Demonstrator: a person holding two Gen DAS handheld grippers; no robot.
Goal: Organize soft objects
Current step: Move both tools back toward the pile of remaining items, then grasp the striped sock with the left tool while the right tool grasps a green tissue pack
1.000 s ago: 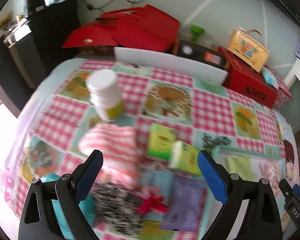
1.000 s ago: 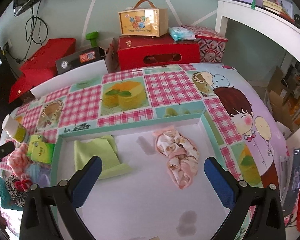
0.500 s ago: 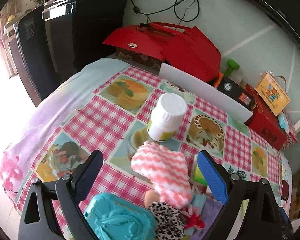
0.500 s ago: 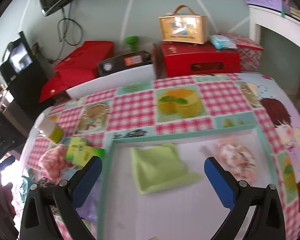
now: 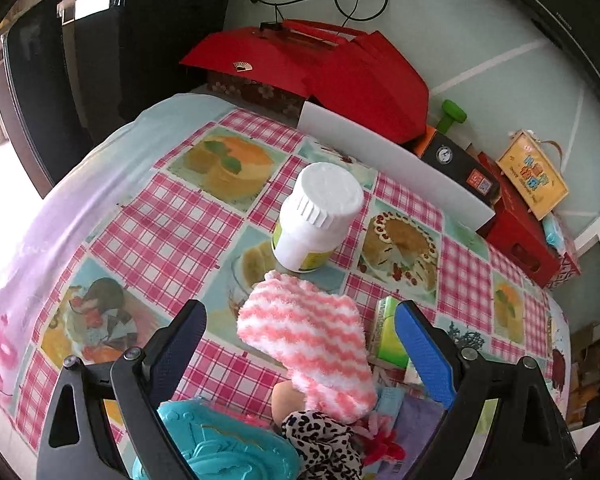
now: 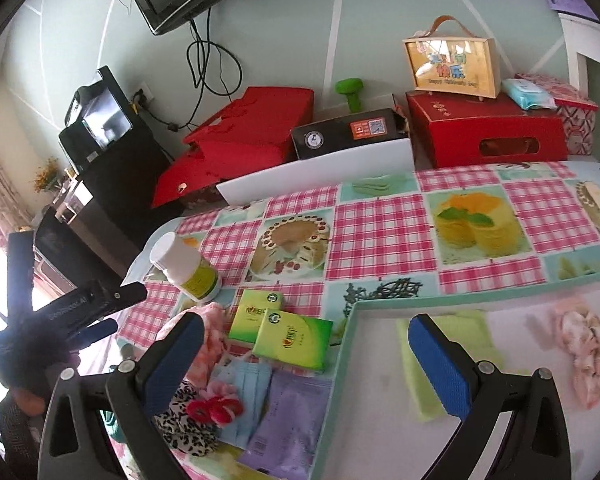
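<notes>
A pink-checked cloth [image 5: 147, 224] covers the bench; red boxes [image 5: 340, 68] stand at 12 o'clock. Left gripper [image 5: 300, 344] and right gripper [image 6: 304, 356] both gape, empty.

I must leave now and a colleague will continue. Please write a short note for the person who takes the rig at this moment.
Left gripper: open, empty, fingers on either side of the striped sock, not yet closed on it.
Right gripper: open, empty, over the tray's left edge.
Done: green cloth and pink floral cloth lie in the tray.
Left: the striped sock, leopard cloth and red scrunchie lie on the table left of the tray.
Probably not soft: bottle, green boxes, purple packet.
</notes>
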